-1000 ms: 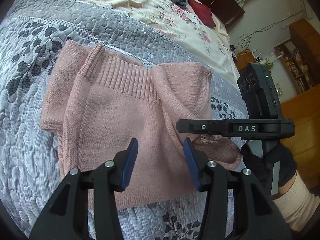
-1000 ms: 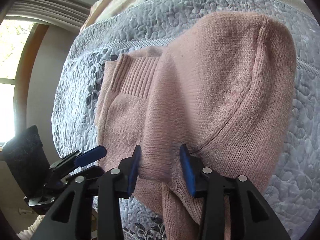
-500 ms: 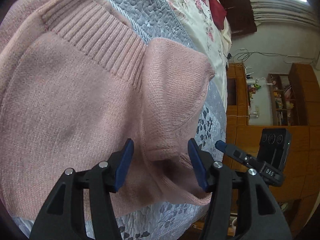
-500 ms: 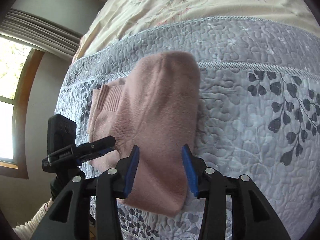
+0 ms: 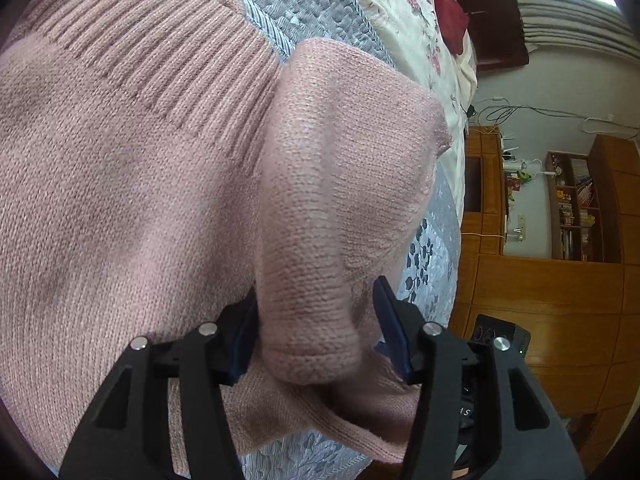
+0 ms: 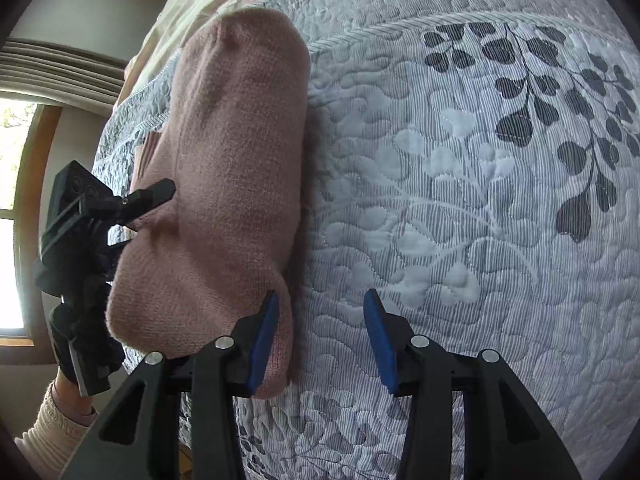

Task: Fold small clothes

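The step in hand looks like the side fold of the sweater (image 5: pixel 140 208), which lies on the quilt (image 6: pixel 460 200) near the bed's edge. The left gripper (image 5: pixel 316 332) straddles a folded-over roll of pink knit near the hem; its fingers (image 5: pixel 390 332) sit spread either side of that roll, and whether they press it or merely bracket it cannot be told (the left pad is half buried in cloth). The right gripper (image 6: pixel 320 340) is released: its fingers stand apart over bare quilt, the left one just touching the sweater's edge. From the right wrist view the garment shows as a narrow pink bundle.

The next move probably calls for the left gripper to lay its roll flat across the body, then for both to take the hem end and bring it toward the ribbed collar (image 5: pixel 160 64).

No containers show near the garment; far shelves hold small items too blurred to name.
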A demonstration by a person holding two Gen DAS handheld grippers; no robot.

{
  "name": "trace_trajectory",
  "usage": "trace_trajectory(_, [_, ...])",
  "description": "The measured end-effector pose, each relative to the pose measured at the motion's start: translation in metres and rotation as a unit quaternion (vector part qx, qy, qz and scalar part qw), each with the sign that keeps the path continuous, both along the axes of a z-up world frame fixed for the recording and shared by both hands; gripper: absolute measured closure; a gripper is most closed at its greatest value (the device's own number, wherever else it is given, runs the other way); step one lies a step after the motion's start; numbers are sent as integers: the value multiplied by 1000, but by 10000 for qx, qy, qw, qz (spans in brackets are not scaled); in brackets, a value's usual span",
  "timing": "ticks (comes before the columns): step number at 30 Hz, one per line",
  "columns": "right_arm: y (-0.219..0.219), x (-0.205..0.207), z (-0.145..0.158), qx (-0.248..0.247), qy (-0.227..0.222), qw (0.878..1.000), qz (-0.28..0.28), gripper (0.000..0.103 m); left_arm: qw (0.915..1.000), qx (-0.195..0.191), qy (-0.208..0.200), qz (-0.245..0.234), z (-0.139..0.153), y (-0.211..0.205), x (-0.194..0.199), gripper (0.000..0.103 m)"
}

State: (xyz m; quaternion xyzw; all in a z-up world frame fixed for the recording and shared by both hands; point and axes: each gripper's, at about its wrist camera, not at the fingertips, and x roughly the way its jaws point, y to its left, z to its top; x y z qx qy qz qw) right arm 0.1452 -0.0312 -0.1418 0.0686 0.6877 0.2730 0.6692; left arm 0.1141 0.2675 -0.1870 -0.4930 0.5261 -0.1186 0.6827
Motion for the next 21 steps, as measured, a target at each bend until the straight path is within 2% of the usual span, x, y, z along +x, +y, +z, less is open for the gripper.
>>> trace_trajectory(1, [-1,-2,-1,26,21,10000,-39,58,9999,96,-27,-34,2,-2,2,74])
trace_trajectory(4, [-4,-5,-4,135,76,9998,-152,58,9996,162,-246,-20,13,-6,4,82])
trace_trajectory(9, [4,-11,0,260,54,9995,-150,58,9955,384,-866,-40,49,-3,-5,84])
trace_trajectory(13, [20,-17,6,348,0,9994,-21,58,9913,485,-1220,110,76,22,-19,84])
trace_trajectory(17, [38,-20,9,450,-31,9989,94,57,9883,720,-1327,214,92,62,-38,84])
trace_trajectory(21, [60,-24,10,578,-18,9980,273,56,9873,962,-1212,363,94,104,-55,84])
